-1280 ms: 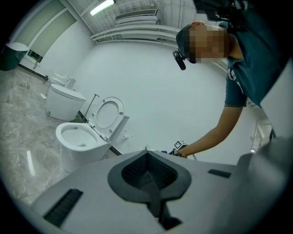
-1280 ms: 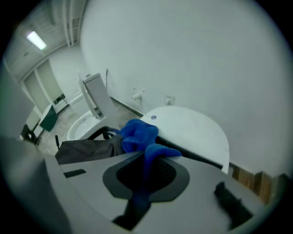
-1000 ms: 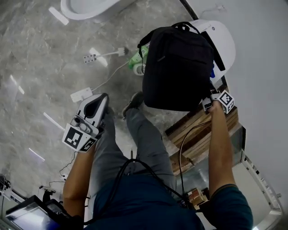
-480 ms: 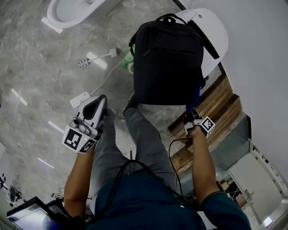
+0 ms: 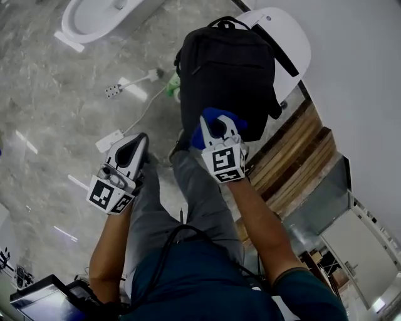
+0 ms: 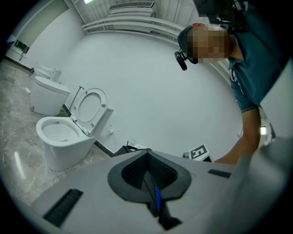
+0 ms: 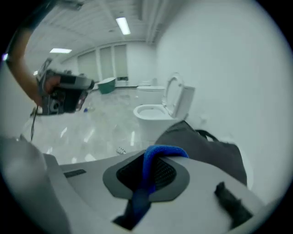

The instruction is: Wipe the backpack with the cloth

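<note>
A black backpack (image 5: 225, 69) lies on a white toilet lid (image 5: 291, 34) by the wall. My right gripper (image 5: 219, 124) hovers at the backpack's near edge, shut on a blue cloth (image 5: 204, 119) that bulges out between its jaws. In the right gripper view the blue cloth (image 7: 153, 167) hangs from the shut jaws, with the backpack (image 7: 206, 148) just beyond them. My left gripper (image 5: 138, 143) hangs to the left over the floor, apart from the backpack. In the left gripper view its jaws are pressed together with no object between them, and the backpack's top (image 6: 133, 149) peeks over them.
Wooden planks (image 5: 301, 157) lie stacked right of the backpack against the wall. A power strip (image 5: 113, 139) and its cable lie on the marble floor. Another white toilet (image 5: 103, 15) stands at the top left. The person's legs (image 5: 200, 188) are below the backpack.
My right gripper swung from the planks at the backpack's right side across to its near edge, and the blue cloth now shows in its jaws. The left gripper barely moved.
</note>
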The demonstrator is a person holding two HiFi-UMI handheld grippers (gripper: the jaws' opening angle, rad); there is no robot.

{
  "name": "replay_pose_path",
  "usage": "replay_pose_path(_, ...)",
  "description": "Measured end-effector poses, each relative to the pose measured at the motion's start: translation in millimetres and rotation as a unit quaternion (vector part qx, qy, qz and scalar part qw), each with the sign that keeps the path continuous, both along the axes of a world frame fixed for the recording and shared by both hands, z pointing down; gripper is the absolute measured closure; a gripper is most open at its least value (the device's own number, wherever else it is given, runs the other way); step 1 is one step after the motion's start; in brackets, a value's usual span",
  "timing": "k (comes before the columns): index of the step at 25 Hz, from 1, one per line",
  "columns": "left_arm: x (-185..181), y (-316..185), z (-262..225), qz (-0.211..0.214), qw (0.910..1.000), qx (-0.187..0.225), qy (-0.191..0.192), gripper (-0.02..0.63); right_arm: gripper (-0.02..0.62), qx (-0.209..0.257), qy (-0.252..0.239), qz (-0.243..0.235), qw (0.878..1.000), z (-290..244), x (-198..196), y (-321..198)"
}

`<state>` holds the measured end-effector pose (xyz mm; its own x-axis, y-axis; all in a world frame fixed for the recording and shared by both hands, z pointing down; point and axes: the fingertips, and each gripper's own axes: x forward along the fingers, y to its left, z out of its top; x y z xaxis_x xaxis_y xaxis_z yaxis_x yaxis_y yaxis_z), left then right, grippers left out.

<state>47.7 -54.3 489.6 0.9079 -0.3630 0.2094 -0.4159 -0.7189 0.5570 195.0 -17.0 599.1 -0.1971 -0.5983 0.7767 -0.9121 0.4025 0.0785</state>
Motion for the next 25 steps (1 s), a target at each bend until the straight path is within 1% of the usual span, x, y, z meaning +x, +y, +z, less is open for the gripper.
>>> replay_pose_path(1,-0.8,0.1,-0.7,-0.001,1.0,0.001,0.0,0.603,0.569,0.015,0.053,-0.047,0.997,3.9,-12.8,-16.4)
replay_pose_path(2,-2.1,-0.1,-1.7,-0.002,1.0,0.002,0.001,0.603,0.569,0.019,0.098,-0.089,0.991,10.3,-20.4,-26.2)
replay_pose_path(3,-4.3,-0.8,-3.2,-0.004,1.0,0.004,0.001,0.603,0.569,0.021,0.127,-0.112,0.985,15.7,-20.2,-30.4)
replay_pose_path(4,-7.5,-2.1,-4.8,-0.007,1.0,0.005,0.002,0.603,0.569,0.026,0.138,-0.116,0.983,17.5,-12.4,-30.6)
replay_pose_path(5,-11.7,-4.2,-6.1,-0.01,0.9999,0.006,0.002,0.603,0.569,0.034,0.142,-0.104,0.984,15.3,1.4,-28.0)
replay_pose_path(7,-22.8,-10.0,-5.7,-0.019,0.9998,0.009,0.0,0.603,0.569,0.054,0.152,-0.054,0.985,5.2,43.3,-17.5)
replay_pose_path(9,-34.8,-14.4,-1.9,-0.027,0.9996,0.008,-0.004,0.603,0.569,0.064,0.16,0.03,0.985,-5.0,96.6,-2.4)
replay_pose_path(11,-43.8,-17.1,1.7,-0.031,0.9995,0.006,-0.007,0.603,0.569,0.064,0.167,0.118,0.977,-10.7,144.3,9.1)
replay_pose_path(12,-46.4,-17.9,2.9,-0.032,0.9994,0.005,-0.008,0.603,0.569,0.07,0.17,0.145,0.972,-12.6,157.2,9.2)
replay_pose_path(13,-47.7,-18.1,3.9,-0.032,0.9994,0.004,-0.009,0.603,0.569,0.082,0.172,0.155,0.969,-14.4,158.9,4.3)
replay_pose_path(14,-48.0,-17.9,5.1,-0.032,0.9995,0.003,-0.009,0.603,0.569,0.1,0.171,0.147,0.969,-15.8,148.9,-5.2)
replay_pose_path(15,-47.4,-17.8,6.4,-0.031,0.9995,0.001,-0.009,0.603,0.569,0.118,0.168,0.119,0.971,-15.7,127.8,-18.4)
replay_pose_path(16,-46.2,-17.7,7.4,-0.03,0.9995,-0.001,-0.009,0.603,0.569,0.134,0.164,0.073,0.975,-12.9,97.9,-33.4)
replay_pose_path(17,-44.6,-17.8,7.8,-0.029,0.9995,-0.002,-0.008,0.603,0.569,0.144,0.166,0.012,0.976,-7.5,63.7,-48.4)
replay_pose_path(18,-42.6,-18.0,7.5,-0.029,0.9995,-0.003,-0.008,0.603,0.569,0.146,0.172,-0.05,0.973,-0.4,32.0,-62.2)
replay_pose_path(19,-40.3,-18.6,6.6,-0.03,0.9995,-0.003,-0.007,0.603,0.569,0.138,0.179,-0.097,0.969,7.3,9.9,-74.0)
replay_pose_path(20,-38.0,-19.8,5.1,-0.03,0.9995,-0.002,-0.006,0.603,0.569,0.123,0.179,-0.118,0.969,14.0,0.5,-83.7)
replay_pose_path(21,-36.3,-21.4,3.3,-0.029,0.9996,-0.001,-0.004,0.603,0.569,0.105,0.17,-0.118,0.973,18.0,1.0,-91.5)
replay_pose_path(23,-35.1,-26.1,0.4,-0.03,0.9995,0.003,-0.001,0.603,0.569,0.062,0.134,-0.105,0.983,20.9,14.4,-101.5)
replay_pose_path(25,-35.5,-30.9,0.0,-0.033,0.9995,0.004,0.001,0.603,0.569,0.018,0.115,-0.09,0.989,22.4,39.3,-110.6)
